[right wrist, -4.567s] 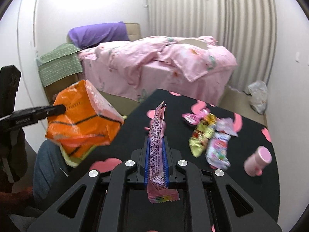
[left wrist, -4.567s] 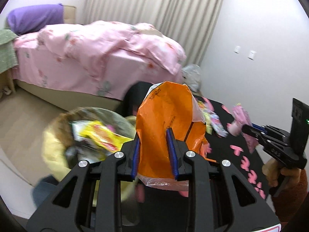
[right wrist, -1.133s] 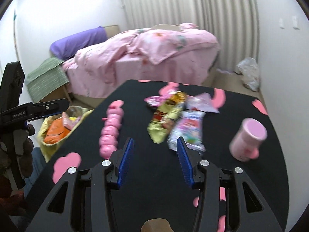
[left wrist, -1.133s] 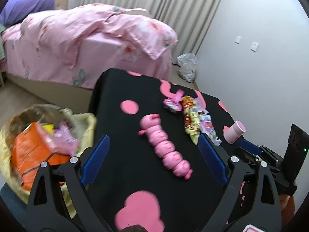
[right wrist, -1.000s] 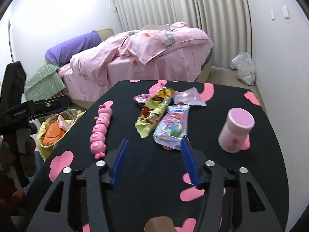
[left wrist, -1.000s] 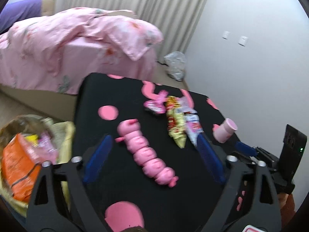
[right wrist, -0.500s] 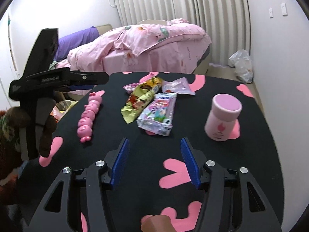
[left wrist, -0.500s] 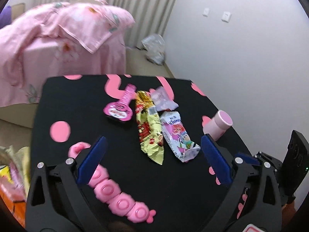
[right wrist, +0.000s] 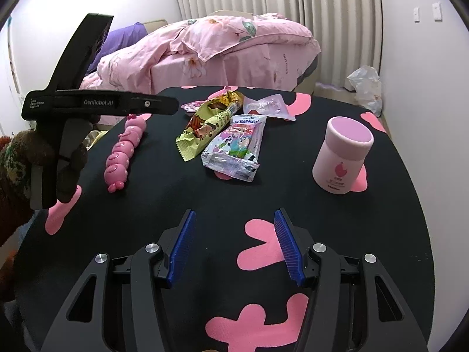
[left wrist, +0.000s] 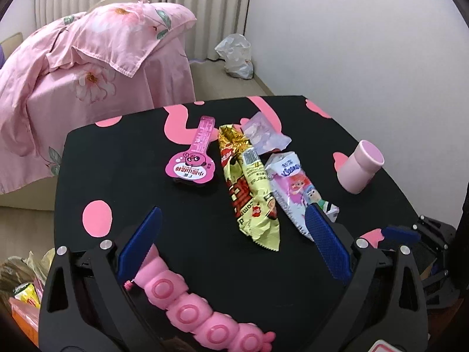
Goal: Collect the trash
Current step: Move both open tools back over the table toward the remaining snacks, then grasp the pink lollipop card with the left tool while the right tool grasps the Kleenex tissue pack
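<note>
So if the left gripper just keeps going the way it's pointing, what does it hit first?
Probably the yellow snack wrapper: the left gripper, jaws closing slightly but wide and empty, frames its lower end on the black table. The white cartoon wrapper lies just beside it; depth is uncertain.

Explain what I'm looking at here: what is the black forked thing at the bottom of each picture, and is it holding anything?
No robot: a person holds a hand-squeezed two-finger gripper in each hand, each with a fisheye camera looking along its fingers. One picture is from the left gripper, the other from the right gripper. Both hold nothing; the left jaws are closing slightly, with only the table between them. On the black table lie a yellow snack wrapper, a pink wrapper, a clear packet, a pink tag, a pink caterpillar toy and a pink jar.
</note>
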Available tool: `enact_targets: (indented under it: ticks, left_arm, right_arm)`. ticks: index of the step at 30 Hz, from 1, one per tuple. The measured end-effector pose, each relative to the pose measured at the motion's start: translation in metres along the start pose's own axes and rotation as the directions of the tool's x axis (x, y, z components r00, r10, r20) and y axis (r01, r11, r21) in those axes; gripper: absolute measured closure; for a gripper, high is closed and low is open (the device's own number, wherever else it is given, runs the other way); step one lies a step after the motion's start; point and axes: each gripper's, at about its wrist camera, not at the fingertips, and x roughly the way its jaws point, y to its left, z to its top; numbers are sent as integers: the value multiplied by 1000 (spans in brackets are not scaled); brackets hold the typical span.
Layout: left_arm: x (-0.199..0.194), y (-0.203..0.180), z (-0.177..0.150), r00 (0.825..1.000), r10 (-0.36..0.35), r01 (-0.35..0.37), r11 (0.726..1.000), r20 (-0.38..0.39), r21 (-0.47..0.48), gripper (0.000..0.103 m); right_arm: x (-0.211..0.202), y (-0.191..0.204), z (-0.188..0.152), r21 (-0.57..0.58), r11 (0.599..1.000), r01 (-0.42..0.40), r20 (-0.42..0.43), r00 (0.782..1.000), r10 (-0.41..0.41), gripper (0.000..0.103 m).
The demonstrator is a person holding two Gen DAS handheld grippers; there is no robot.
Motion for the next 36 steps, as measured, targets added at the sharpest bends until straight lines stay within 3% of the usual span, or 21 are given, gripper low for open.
enact_targets:
  ticks: [3,4,6,7,9,12,15,17,20,24,25,26,27,31,36]
  left_arm:
    - [1,11,0,1000,20,-20,1000,14,-10,16]
    - [3,18,1,998,63,-63,998,13,-23,19]
    - [9,28,5,997,83,-83,995,-10,-48,28]
    - [15,35,8,998,57,-59,996,-32,-67,35]
    - [28,50,13,994,-66,56,992,-84,-111,43]
    - [39,49,16,988,-114,107,992,-108,-68,46]
    - [46,41,28,993,-33,35,999,-116,21,45]
    - [51,44,38,992,-19,19,1000,-127,3,45]
    - [68,50,51,983,4,-6,1000,-182,-12,44]
    - [85,42,53,968,76,-64,996,-238,60,46]
    - [84,40,51,967,108,-95,993,-231,68,57]
    - [81,40,50,969,107,-95,993,-223,65,77]
    - [78,41,48,971,90,-81,995,-222,51,83]
    - [37,48,36,990,24,-31,998,-141,-46,87]
    - [2,45,18,995,8,-14,997,-99,-70,88]
  right_arm:
    - [0,-2,1,7,1000,-2,-1,1000,2,50]
    - [1,-2,1,8,1000,-4,-5,1000,4,50]
    - [3,-2,2,7,1000,-5,-15,1000,5,50]
    - [4,-2,2,6,1000,-6,-18,1000,6,50]
    - [6,-1,3,2,1000,-7,-24,1000,7,50]
    - [9,2,4,-9,1000,-4,-33,999,4,50]
    - [16,4,5,-9,1000,-12,-50,999,11,50]
    - [19,4,4,-8,1000,-14,-64,998,13,50]
    - [21,5,4,-14,1000,-14,-72,997,13,50]
    - [20,5,3,-7,1000,-8,-71,997,7,50]
    - [20,4,3,-4,1000,-5,-71,997,5,50]
    - [20,3,4,-1,1000,-5,-69,998,5,50]
    - [20,3,5,0,1000,-4,-66,998,4,50]
    - [20,7,19,-18,999,44,-35,998,-45,50]
    - [29,3,50,30,997,67,5,998,-67,50]
